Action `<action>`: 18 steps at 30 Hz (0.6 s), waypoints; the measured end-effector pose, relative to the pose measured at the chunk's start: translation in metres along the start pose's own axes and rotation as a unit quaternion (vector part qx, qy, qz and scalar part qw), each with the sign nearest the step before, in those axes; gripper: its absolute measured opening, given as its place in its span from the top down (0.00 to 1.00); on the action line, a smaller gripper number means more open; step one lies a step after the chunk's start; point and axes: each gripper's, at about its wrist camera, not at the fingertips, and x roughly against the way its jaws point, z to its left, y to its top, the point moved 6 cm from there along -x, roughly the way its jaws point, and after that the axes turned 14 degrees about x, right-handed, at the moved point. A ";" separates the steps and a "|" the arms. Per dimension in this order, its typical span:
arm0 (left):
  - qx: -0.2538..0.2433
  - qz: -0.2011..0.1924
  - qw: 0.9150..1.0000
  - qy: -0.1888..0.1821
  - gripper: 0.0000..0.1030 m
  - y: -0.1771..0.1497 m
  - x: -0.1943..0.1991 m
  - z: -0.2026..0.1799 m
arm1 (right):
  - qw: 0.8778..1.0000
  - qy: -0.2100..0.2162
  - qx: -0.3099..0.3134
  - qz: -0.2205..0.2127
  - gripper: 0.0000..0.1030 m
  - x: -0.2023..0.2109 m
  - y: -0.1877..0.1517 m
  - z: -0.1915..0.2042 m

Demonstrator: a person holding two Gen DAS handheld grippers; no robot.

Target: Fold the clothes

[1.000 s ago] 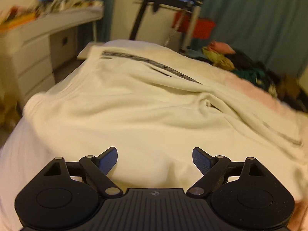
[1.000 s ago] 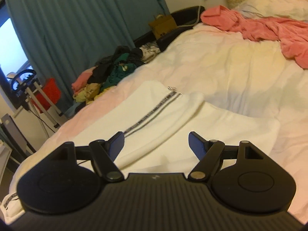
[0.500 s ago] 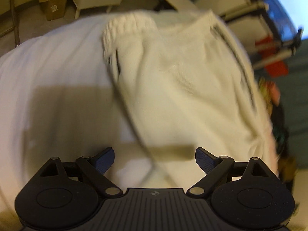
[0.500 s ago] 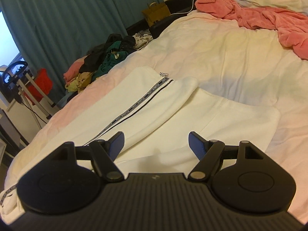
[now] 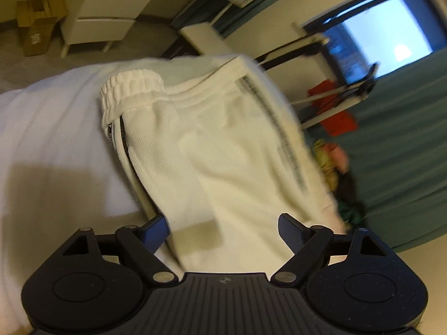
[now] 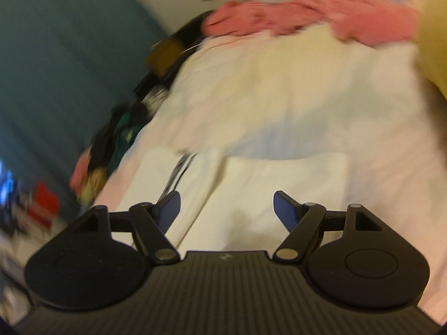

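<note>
On the bed (image 5: 42, 139), white sweatpants (image 5: 218, 145) lie flat, their elastic waistband (image 5: 130, 89) nearest the dresser; both the left hand-held gripper (image 5: 223, 230) and right hand-held gripper (image 6: 226, 209) hover spread wide, holding nothing. Pinching one layer only risks dragging the fold askew

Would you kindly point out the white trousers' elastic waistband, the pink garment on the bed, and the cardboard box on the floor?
elastic waistband (image 5: 130, 89), left wrist view, on the ribbed gathered band.
pink garment (image 6: 307, 16), right wrist view, on its crumpled middle.
cardboard box (image 5: 35, 25), left wrist view, on its side face.
</note>
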 end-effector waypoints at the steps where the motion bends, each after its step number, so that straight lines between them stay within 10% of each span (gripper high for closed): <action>1: 0.010 0.014 1.000 0.006 0.20 0.001 -0.007 0.004 | 1.000 -0.001 -0.014 -0.009 0.25 0.001 0.004 -0.009; 5: 0.100 0.080 0.991 -0.024 0.25 0.001 -0.023 0.029 | 0.997 -0.012 -0.065 -0.035 0.25 0.015 0.006 -0.041; 11: 0.141 0.065 0.988 -0.019 0.34 0.015 -0.037 0.047 | 0.988 -0.044 -0.144 0.018 0.26 0.002 -0.017 -0.071; 16: 0.182 0.010 0.983 0.001 0.56 0.028 -0.047 0.056 | 0.974 -0.038 -0.215 0.055 0.39 -0.025 -0.039 -0.085; 18: 0.193 0.009 0.981 -0.002 0.63 0.031 -0.050 0.059 | 0.972 -0.017 -0.224 0.068 0.60 -0.040 -0.043 -0.080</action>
